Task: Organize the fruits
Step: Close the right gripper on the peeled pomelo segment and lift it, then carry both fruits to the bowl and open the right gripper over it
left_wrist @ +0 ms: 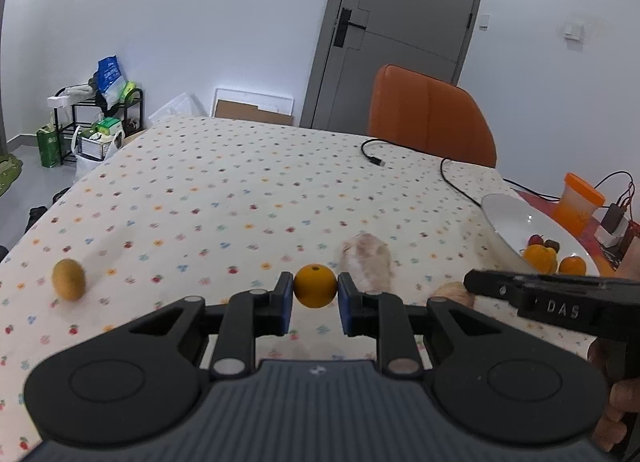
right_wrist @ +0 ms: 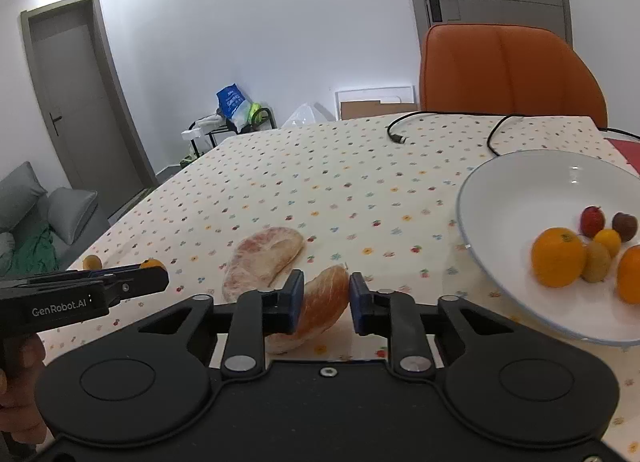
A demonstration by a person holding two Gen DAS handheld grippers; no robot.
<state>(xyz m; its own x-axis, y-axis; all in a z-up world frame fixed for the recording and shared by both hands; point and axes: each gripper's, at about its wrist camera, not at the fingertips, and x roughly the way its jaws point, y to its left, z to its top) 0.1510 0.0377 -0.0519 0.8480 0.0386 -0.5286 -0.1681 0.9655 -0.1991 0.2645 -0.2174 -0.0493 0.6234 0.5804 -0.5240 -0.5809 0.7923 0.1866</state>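
Note:
My left gripper (left_wrist: 315, 296) is shut on a small round orange fruit (left_wrist: 315, 286), held over the flowered tablecloth. A yellow-green fruit (left_wrist: 69, 279) lies to its left. My right gripper (right_wrist: 325, 300) is shut on an orange-pink pomelo segment (right_wrist: 320, 302), just above the cloth. A second pale pomelo segment (right_wrist: 264, 258) lies ahead and left of it; it also shows in the left wrist view (left_wrist: 366, 262). A white bowl (right_wrist: 516, 185) at the right holds two oranges, a kiwi-like fruit and several small fruits. The left gripper's body appears in the right wrist view, at left.
A black cable (left_wrist: 404, 149) lies across the far side of the table. An orange chair (right_wrist: 508, 73) stands behind the table. An orange-lidded cup (left_wrist: 578, 203) and a small electronic device stand beyond the bowl. A shelf with bags stands on the floor at the far left.

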